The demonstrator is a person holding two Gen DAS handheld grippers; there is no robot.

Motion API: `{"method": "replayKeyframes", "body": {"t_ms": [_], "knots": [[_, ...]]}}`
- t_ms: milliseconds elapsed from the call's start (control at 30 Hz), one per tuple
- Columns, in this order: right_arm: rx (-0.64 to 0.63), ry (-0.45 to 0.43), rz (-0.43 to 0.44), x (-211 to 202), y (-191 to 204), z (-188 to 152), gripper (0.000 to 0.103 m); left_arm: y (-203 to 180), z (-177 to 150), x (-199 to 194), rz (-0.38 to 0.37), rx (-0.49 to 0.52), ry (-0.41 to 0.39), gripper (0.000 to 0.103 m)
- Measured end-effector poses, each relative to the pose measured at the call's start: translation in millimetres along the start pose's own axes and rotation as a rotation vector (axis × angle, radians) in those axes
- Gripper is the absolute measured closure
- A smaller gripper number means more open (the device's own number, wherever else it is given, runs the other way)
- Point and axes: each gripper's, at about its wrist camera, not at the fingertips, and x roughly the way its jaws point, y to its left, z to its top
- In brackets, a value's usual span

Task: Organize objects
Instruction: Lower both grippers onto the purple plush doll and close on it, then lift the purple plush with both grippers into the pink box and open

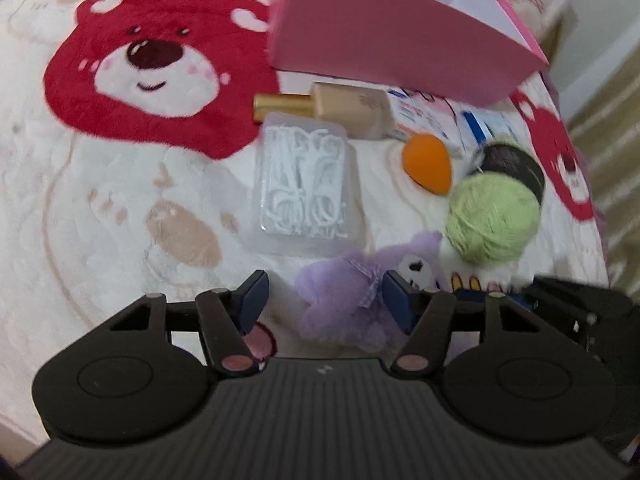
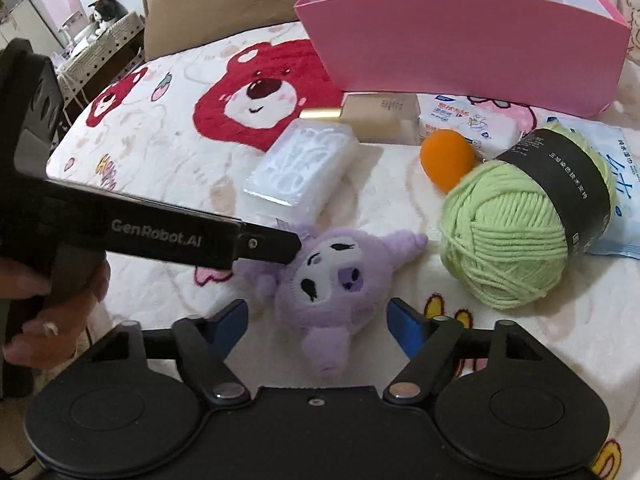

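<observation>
A purple plush toy (image 1: 348, 300) (image 2: 332, 284) lies on the bear-print blanket. My left gripper (image 1: 320, 300) is open, its fingers on either side of the plush. My right gripper (image 2: 318, 320) is open too, with the plush between its fingers. The left gripper's body (image 2: 160, 236) reaches in from the left in the right wrist view, its tip at the plush's head. Behind lie a clear box of white picks (image 1: 304, 184) (image 2: 300, 168), an orange sponge (image 1: 428, 160) (image 2: 448, 156), a green yarn ball (image 1: 492, 220) (image 2: 520, 224) and a beige bottle (image 1: 344, 108) (image 2: 376, 120).
An open pink box (image 1: 392, 44) (image 2: 472, 52) stands at the back. Tissue packs (image 2: 468, 120) and a blue wipes pack (image 2: 624, 184) lie in front of it. A brown pillow (image 2: 224, 0) sits at the bed's far left. The blanket's edge falls off to the right (image 1: 600, 240).
</observation>
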Motion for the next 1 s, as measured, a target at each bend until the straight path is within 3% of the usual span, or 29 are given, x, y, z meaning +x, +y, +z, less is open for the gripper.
{"method": "replayKeyframes", "body": {"t_ms": [100,167,233,333,567,733,1000], "knots": [[-0.014,-0.019,-0.013,6,-3,0,0.026,5,0,2,-0.026,-0.026,-0.005,0.042],[-0.036,-0.013,-0.051,14,-1,-1,0.038,6,-1,4,-0.045,-0.034,0.000,0.053],[-0.040,-0.007,-0.060,18,-3,-5,0.039,8,-3,6,-0.082,-0.064,0.020,0.061],[-0.080,-0.025,-0.082,15,3,-10,0.043,9,-6,5,-0.099,-0.082,0.015,0.065],[-0.186,-0.037,-0.155,11,13,-14,0.045,14,-9,11,-0.145,-0.123,0.041,0.064],[-0.161,-0.034,-0.162,16,7,-16,0.045,8,-12,14,-0.123,-0.102,0.030,0.061],[-0.236,-0.098,-0.177,-13,14,-24,0.047,-9,-14,-14,-0.211,-0.021,-0.038,0.065]]}}
